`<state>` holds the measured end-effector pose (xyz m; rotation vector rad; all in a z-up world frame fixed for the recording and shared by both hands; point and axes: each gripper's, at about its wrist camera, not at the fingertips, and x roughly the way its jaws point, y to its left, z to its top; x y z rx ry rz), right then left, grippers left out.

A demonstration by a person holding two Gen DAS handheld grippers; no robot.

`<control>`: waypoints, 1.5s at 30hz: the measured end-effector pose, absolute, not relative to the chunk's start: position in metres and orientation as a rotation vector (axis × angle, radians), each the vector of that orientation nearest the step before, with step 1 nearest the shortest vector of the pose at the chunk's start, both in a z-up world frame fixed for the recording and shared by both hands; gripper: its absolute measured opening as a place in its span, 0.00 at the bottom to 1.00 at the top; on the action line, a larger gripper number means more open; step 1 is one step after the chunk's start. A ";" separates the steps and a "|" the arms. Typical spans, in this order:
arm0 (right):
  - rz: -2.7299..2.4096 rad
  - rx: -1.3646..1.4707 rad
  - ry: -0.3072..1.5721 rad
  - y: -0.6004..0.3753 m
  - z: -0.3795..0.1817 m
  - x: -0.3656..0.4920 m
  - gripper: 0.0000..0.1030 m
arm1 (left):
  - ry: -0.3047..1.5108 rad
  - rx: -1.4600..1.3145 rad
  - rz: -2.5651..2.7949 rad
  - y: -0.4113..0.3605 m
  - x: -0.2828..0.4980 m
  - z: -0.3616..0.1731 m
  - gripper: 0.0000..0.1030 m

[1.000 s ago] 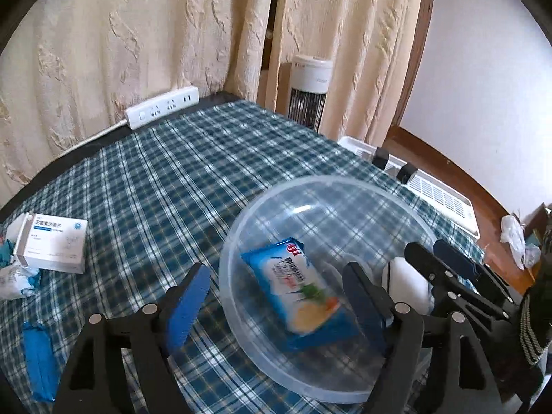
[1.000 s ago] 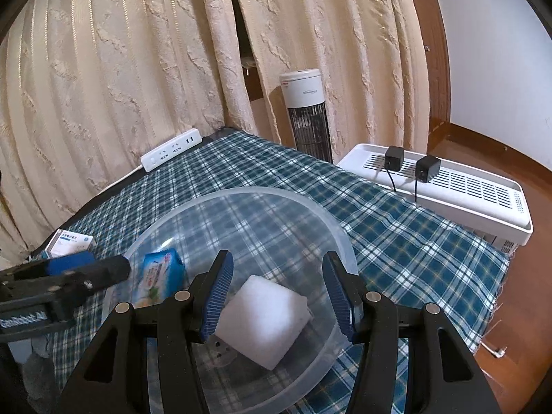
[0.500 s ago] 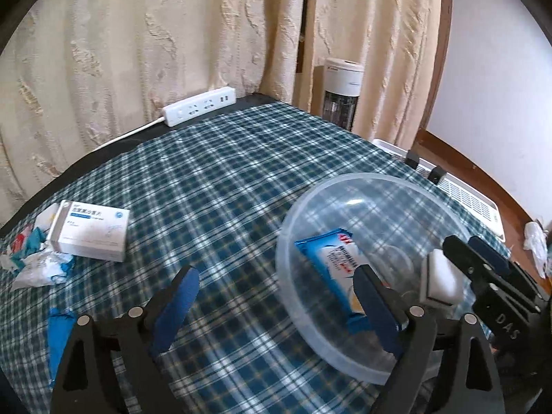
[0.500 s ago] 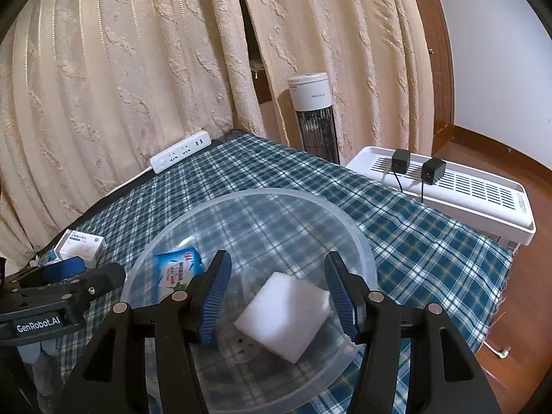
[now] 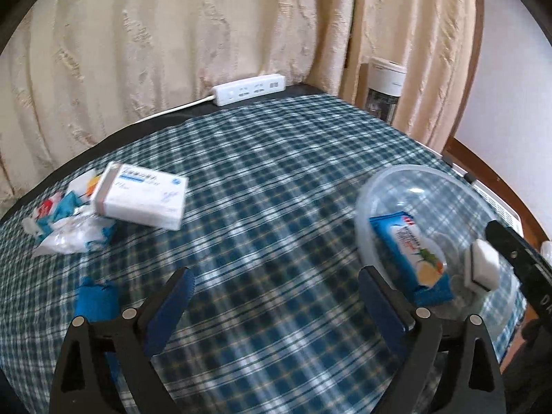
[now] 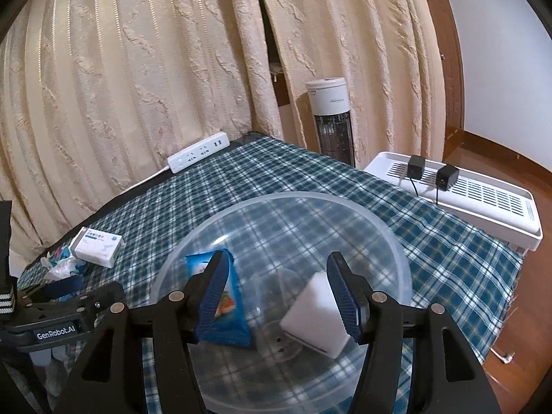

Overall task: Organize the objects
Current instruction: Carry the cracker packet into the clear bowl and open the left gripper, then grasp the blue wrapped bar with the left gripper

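Note:
A clear plastic bowl [image 6: 386, 234] [image 5: 379, 189] sits on the plaid tablecloth. It holds a blue snack packet [image 6: 231, 314] [image 5: 414, 252] and a white sponge block [image 6: 317, 317] [image 5: 481, 265]. My right gripper [image 6: 276, 293] is open and empty above the bowl. My left gripper [image 5: 276, 303] is open and empty over the cloth, left of the bowl. A white medicine box [image 5: 141, 200] [image 6: 98, 246], crumpled wrappers [image 5: 69, 231] and a blue item [image 5: 95, 298] lie at the left.
A white power strip [image 5: 248, 88] [image 6: 198, 151] lies at the table's far edge by the beige curtains. A tower heater [image 6: 333, 117] and a flat white appliance [image 6: 459, 193] stand beyond the right edge. The plaid tablecloth [image 5: 276, 179] covers the table.
My left gripper has swung left, away from the bowl, so the medicine box and wrappers sit nearer its centre. My right gripper has stayed open over the bowl and pulled back slightly.

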<state>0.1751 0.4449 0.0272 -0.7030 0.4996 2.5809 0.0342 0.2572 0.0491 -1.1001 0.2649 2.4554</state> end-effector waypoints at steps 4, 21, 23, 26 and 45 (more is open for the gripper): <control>2.602 -0.706 0.485 0.435 0.030 0.171 0.60 | 0.272 -1.105 2.505 0.239 0.032 0.047 0.97; 2.696 -0.746 0.430 0.386 0.036 0.150 0.61 | 0.152 -1.190 2.649 0.158 0.015 0.041 0.97; 2.708 -0.755 0.424 0.380 0.036 0.147 0.61 | 0.145 -1.192 2.663 0.151 0.015 0.041 0.97; 2.726 -0.770 0.415 0.370 0.036 0.143 0.61 | 0.140 -1.200 2.677 0.141 0.013 0.038 0.97; 2.825 -0.903 0.379 0.328 0.027 0.119 0.63 | 0.098 -1.343 2.706 0.105 -0.004 0.012 0.98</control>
